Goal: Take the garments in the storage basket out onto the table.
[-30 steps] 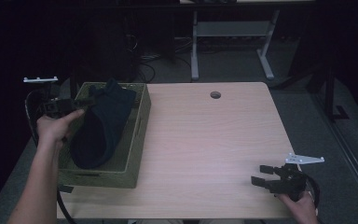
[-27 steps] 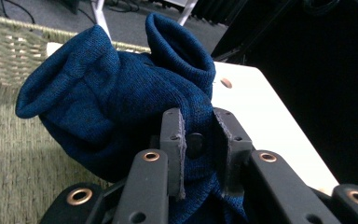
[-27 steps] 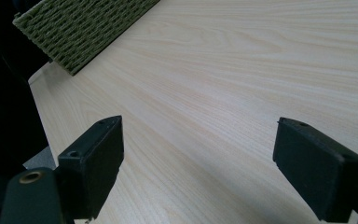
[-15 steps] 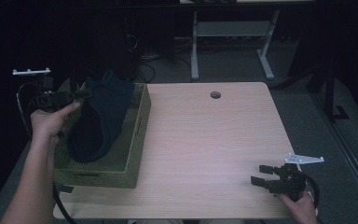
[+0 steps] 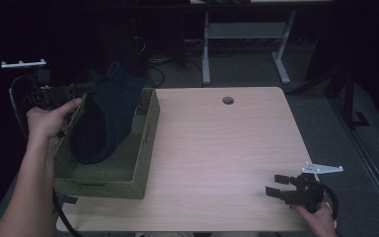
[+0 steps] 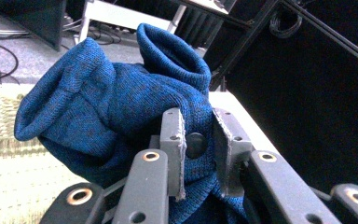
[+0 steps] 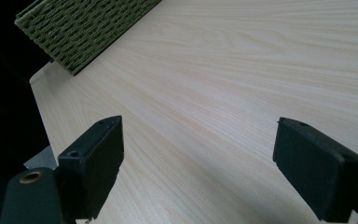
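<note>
A deep blue knit with darker flecks is seen in the sock [image 6: 121, 116] — almost navy from the high view. The basket [image 5: 128, 163] is woven in olive green. The desk [image 5: 227, 158] is finished in pale wood grain with fine streaks. The right gripper [image 7: 200, 154] is coloured black, its top plate white — the left gripper [image 6: 200, 149] fingers [image 6: 173, 140] are grey.

Left claw [image 6: 198, 154] clamped on bunched blue knit cloth [image 6: 107, 112]; green woven basket [image 6: 4, 144] beneath, at left
</note>
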Available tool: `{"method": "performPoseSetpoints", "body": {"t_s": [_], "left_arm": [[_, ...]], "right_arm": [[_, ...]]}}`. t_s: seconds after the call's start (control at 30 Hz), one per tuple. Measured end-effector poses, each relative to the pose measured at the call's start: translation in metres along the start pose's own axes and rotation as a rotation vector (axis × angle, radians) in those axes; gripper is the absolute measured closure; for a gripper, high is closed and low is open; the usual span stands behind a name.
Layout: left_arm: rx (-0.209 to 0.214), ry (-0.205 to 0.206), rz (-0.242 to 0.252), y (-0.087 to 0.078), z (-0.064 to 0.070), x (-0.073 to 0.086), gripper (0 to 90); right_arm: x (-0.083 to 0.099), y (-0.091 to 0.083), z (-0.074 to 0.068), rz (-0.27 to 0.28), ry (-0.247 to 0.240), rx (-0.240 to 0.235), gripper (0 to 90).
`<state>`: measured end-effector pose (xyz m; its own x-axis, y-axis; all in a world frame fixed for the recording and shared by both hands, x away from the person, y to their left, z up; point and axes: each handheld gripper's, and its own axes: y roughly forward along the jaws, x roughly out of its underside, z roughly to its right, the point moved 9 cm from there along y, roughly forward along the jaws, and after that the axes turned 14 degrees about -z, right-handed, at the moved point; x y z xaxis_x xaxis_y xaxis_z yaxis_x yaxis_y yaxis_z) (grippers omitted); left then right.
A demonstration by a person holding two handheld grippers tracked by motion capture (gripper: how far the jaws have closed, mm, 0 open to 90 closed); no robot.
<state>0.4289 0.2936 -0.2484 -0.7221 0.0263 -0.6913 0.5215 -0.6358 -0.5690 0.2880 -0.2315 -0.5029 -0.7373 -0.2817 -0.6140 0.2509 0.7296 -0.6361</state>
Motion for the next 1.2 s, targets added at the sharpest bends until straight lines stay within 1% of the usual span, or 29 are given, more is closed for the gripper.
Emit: {"method": "performPoseSetpoints", "body": {"t_s": [0.17, 0.33, 0.43, 0.63, 0.73, 0.9, 1.13, 1.2], "left_arm": [[0.013, 0.012, 0.007, 0.001, 0.011, -0.005, 75.5], [0.022, 0.043, 0.001, 0.002, 0.024, -0.011, 75.5], [0.036, 0.052, 0.007, 0.003, 0.031, -0.014, 75.5], [0.056, 0.079, 0.001, 0.009, 0.047, -0.017, 75.4], [0.067, 0.095, -0.016, 0.016, 0.056, -0.017, 75.4], [0.091, 0.115, -0.029, 0.027, 0.07, -0.019, 75.4], [0.125, 0.144, -0.055, 0.05, 0.091, -0.02, 75.4], [0.143, 0.146, -0.056, 0.057, 0.097, -0.019, 75.4]], "right_arm": [[0.0, -0.001, 0.0, 0.004, 0.0, 0.001, 15.9], [0.0, -0.001, 0.0, 0.0, -0.002, -0.002, 15.9], [0.0, -0.001, -0.001, 0.001, -0.001, -0.001, 15.9], [0.0, -0.002, 0.0, 0.002, -0.002, -0.001, 15.9], [0.0, -0.002, -0.001, 0.002, -0.004, -0.002, 15.9], [0.0, -0.002, -0.001, 0.004, -0.008, -0.003, 15.9], [0.0, -0.003, -0.001, 0.007, -0.006, -0.007, 15.9], [0.0, -0.004, -0.002, 0.007, -0.006, -0.008, 15.9]]}}
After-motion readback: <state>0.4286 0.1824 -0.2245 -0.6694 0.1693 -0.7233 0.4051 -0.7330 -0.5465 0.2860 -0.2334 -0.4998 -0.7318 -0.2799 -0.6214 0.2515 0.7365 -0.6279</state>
